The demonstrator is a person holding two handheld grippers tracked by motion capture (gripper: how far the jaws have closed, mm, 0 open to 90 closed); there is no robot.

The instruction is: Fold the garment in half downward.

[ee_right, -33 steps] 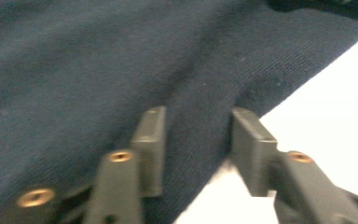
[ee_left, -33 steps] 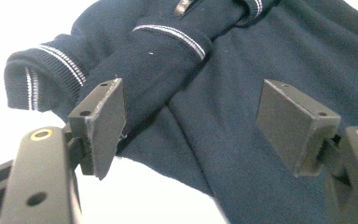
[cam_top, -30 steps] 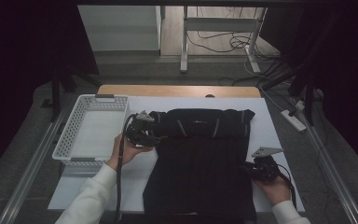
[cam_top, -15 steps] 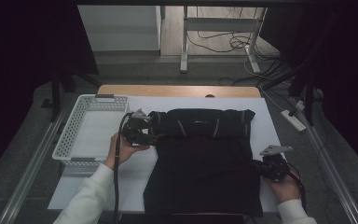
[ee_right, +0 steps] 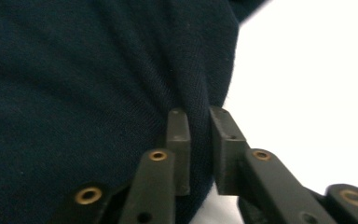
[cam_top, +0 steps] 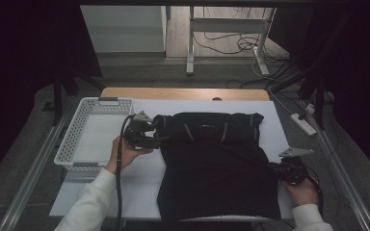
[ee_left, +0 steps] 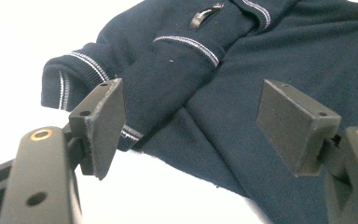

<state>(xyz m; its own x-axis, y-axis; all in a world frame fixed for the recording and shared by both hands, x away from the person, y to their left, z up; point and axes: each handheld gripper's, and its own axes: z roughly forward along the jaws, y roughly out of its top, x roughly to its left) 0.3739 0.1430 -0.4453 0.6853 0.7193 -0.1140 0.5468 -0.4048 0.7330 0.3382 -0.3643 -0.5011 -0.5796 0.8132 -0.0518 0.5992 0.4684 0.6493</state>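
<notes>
— What's around the dark sweater?

— A white basket at the bench's left edge, just beside the left gripper; nothing lies on the garment.

— How does it lie?

— Flat mid-bench, long axis running from the near edge to the far, its folded sleeves across the far end.

— The jaws?

— Left spread wide, empty, at the sleeve cuff. The right gripper, nearly closed, has just been opening slightly, fabric pinched between.
</notes>
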